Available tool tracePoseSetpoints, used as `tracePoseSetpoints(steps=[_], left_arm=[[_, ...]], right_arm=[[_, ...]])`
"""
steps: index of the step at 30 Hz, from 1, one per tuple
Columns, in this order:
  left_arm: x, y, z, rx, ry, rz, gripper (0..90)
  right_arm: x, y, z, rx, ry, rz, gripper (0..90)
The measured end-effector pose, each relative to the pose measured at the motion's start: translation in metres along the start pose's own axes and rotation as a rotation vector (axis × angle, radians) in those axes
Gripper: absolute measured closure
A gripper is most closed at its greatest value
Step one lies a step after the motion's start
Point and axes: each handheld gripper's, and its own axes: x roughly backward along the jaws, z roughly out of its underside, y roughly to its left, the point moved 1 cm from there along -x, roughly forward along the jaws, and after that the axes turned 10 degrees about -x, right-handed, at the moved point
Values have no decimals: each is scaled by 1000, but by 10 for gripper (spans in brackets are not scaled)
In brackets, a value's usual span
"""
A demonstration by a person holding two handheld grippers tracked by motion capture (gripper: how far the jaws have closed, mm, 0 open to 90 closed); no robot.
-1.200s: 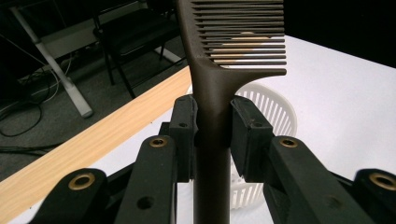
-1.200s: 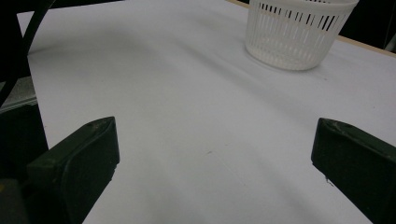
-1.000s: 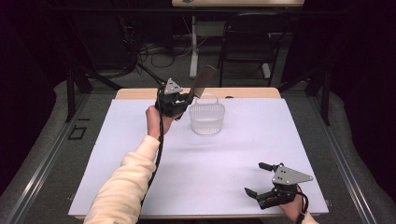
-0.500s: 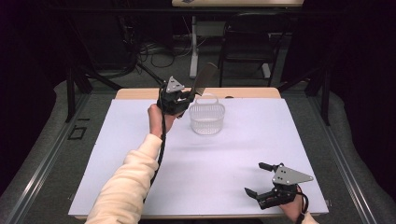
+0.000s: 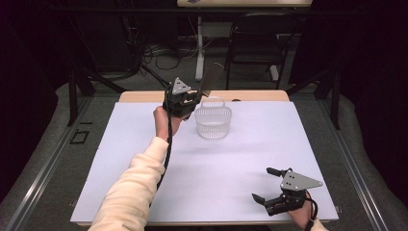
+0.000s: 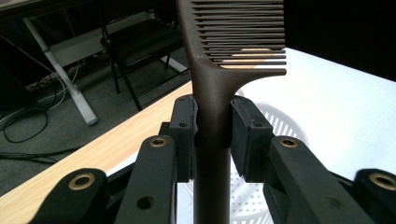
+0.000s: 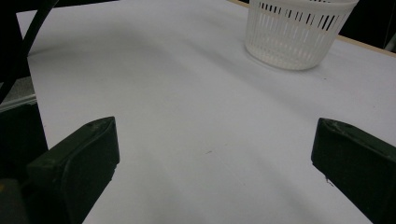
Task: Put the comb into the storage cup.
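My left gripper (image 5: 192,98) is raised near the table's far edge, just left of a white slotted basket (image 5: 213,122), and is shut on the handle of a dark brown comb (image 5: 211,77). In the left gripper view the comb (image 6: 219,70) stands upright between the pads (image 6: 184,126), teeth pointing right, with the basket (image 6: 280,128) below and behind it. My right gripper (image 5: 265,184) rests low at the near right of the table, open with nothing between its jaws. The right gripper view shows the basket (image 7: 296,35) far ahead across bare white surface.
A white sheet (image 5: 240,159) covers the table, with a wooden strip (image 5: 144,96) showing along the far edge. Beyond the table stand a black chair (image 5: 257,43), a white desk leg (image 5: 198,48) and cables on the floor. A cable trails from the left gripper along the sleeve (image 5: 130,192).
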Motion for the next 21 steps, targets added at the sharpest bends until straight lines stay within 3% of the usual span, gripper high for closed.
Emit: tracePoseSetpoints(steps=[21], left_arm=[[-10,0,1,8,-32,-5,721]], right_arm=[[0,0,0,-3,3,0,6]])
